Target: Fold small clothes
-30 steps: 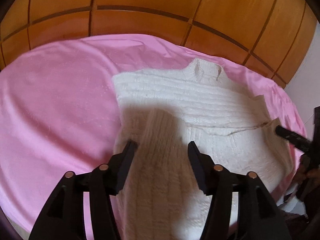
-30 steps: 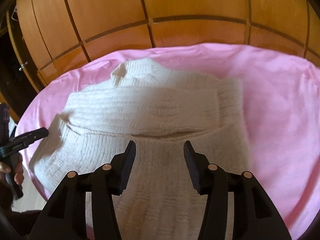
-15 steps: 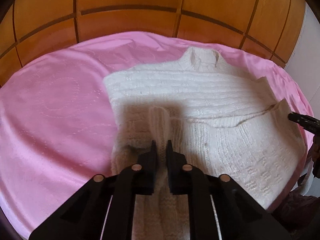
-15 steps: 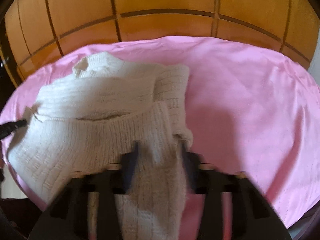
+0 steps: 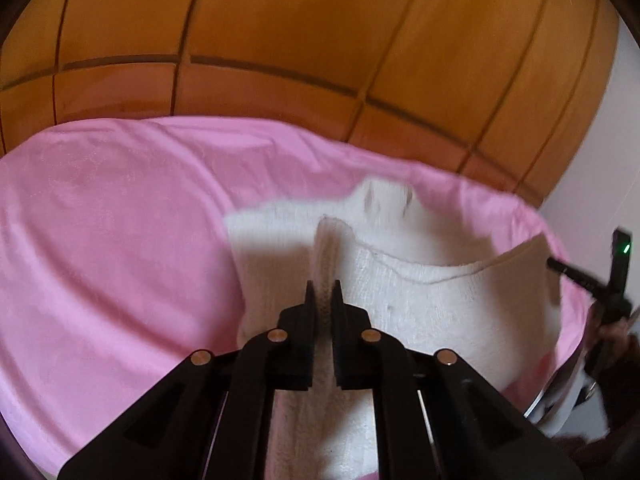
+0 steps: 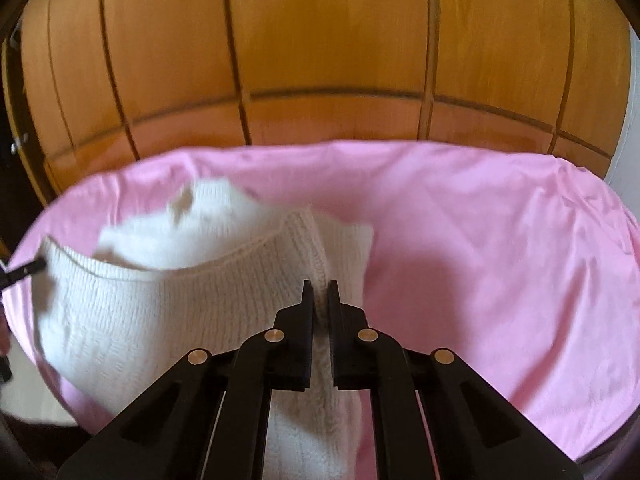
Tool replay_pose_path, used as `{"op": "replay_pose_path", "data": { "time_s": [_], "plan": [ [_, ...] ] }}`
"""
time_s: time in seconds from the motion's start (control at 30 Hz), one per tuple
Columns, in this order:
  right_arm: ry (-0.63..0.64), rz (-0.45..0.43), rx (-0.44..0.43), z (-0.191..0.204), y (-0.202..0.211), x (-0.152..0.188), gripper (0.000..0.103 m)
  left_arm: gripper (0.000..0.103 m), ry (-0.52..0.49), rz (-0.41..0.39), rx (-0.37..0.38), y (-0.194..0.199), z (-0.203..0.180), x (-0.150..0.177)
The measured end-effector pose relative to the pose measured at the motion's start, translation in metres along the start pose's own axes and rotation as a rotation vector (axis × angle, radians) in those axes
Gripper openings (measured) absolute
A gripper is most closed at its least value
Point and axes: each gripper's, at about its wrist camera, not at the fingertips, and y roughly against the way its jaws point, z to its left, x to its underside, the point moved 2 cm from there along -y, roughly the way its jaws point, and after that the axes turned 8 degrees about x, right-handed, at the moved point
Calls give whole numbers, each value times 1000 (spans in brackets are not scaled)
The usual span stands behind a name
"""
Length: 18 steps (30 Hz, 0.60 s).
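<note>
A small cream knitted sweater lies on a pink sheet, collar at the far side. My left gripper is shut on the left corner of its hem and holds that edge raised above the sheet. My right gripper is shut on the right corner of the sweater hem, also lifted. The raised hem hangs between the two grippers as a curved edge. The collar is blurred in both views. The right gripper also shows at the right edge of the left wrist view.
An orange wood-panelled wall stands right behind the sheet's far edge; it also fills the top of the right wrist view. Pink sheet stretches to the right of the sweater.
Both grippers have gone from open to shut on the hem corners. They have lifted the lower part of the sweater and carried it toward the collar.
</note>
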Motion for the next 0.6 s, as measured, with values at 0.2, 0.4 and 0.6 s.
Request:
{"op": "replay_pose_path", "data": {
  "time_s": [0.2,0.4,0.6],
  "plan": [
    [-54,-10,4,0,-57,-59,5,5,20,-26,-36,-36,17,-57],
    [-74,100,96,6,-151,-79,4,5,18,57,-142,-112,41,-88],
    [-37,175,123,12,-191,-55,5,13,67,152,-250,-155,64,-72]
  ]
}}
